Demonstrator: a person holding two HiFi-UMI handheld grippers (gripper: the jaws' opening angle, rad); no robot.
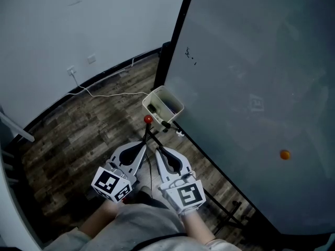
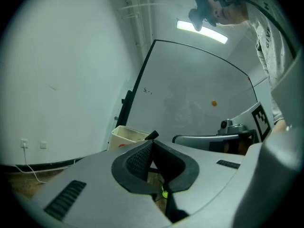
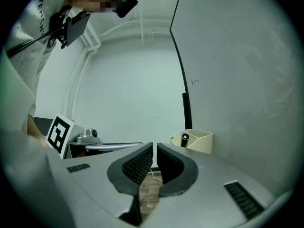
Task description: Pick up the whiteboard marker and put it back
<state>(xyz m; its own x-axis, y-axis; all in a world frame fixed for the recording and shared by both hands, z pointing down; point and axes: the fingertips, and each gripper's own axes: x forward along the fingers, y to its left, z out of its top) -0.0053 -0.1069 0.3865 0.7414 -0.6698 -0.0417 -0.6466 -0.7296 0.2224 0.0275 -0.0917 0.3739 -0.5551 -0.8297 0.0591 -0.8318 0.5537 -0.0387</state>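
The right gripper [image 3: 154, 146] has its fingers [image 3: 137, 165] closed to a thin slit with nothing in it; only the wood floor [image 3: 149, 189] shows through. The left gripper [image 2: 152, 144] is closed too, its fingers [image 2: 137, 163] meeting at the tips. A short black tip [image 2: 152, 136] pokes up just past them. The pads touch and leave no room for a pen's barrel, so I judge it to be something beyond them rather than a thing pinched, though the view does not settle it. Both grippers are held level and side by side, aimed the same way. That reads as a posture for facing a target, not for working on one.

They face a cream holder box [image 3: 202, 142] fixed at the lower edge of the whiteboard [image 1: 251, 77], beside its black frame [image 1: 175, 35]. I take the round dark end at the box's near side to be the whiteboard marker [image 3: 185, 137]. It rests in the box, where pens are kept within reach of the writing surface. In the head view a small red thing [image 1: 148, 120] sits just below the box; what it is I cannot tell.

With the marker in its box and neither gripper holding anything, either the pick has not begun or the return is done; nothing here says which. An orange dot [image 1: 284, 154] sits on the board, well apart from all this.
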